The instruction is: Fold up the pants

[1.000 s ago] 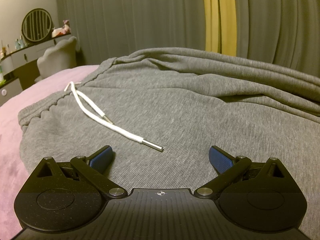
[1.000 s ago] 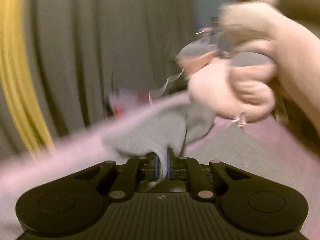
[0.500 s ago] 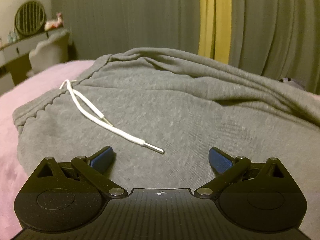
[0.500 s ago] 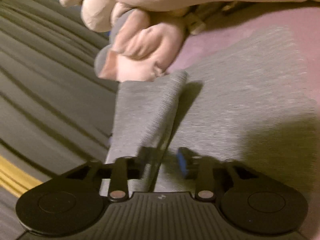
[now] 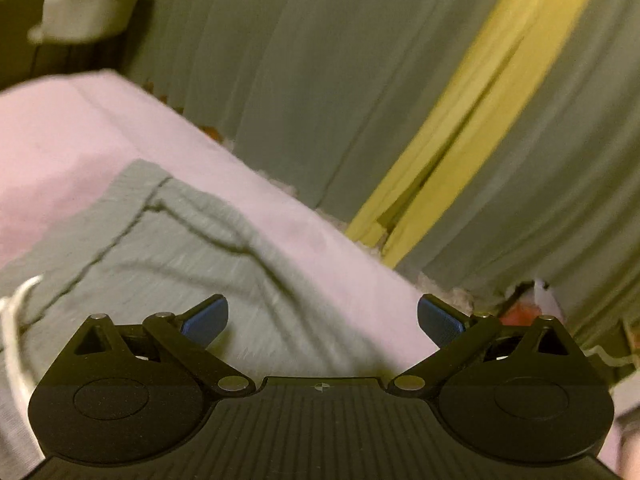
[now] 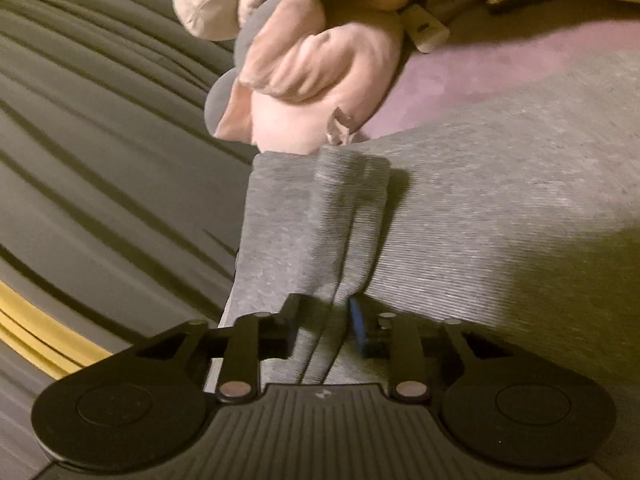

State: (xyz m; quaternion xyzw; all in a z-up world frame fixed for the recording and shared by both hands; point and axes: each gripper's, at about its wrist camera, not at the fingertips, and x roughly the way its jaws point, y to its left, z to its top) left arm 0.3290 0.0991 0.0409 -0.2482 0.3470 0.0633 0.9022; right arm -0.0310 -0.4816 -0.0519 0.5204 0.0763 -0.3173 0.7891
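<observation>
Grey sweatpants (image 5: pixel 152 256) lie on a pink bed (image 5: pixel 64 128), with a white drawstring (image 5: pixel 12 320) at the left edge of the left wrist view. My left gripper (image 5: pixel 322 320) is open and empty, above the pants near the bed's far edge. In the right wrist view the ribbed leg cuffs (image 6: pixel 344 200) of the pants (image 6: pixel 500 220) run between the fingers of my right gripper (image 6: pixel 324 320). Its jaws stand partly apart, with a gap beside the cloth.
A pink plush toy (image 6: pixel 312 64) lies just beyond the cuffs. Grey curtains with a yellow stripe (image 5: pixel 460 120) hang behind the bed. A white chair back (image 5: pixel 88 0) stands at the upper left.
My left gripper has swung up and tilted, now facing the bed edge and curtain. My right gripper went from shut on the cuff to partly open, and the cuffs now lie on the pants.
</observation>
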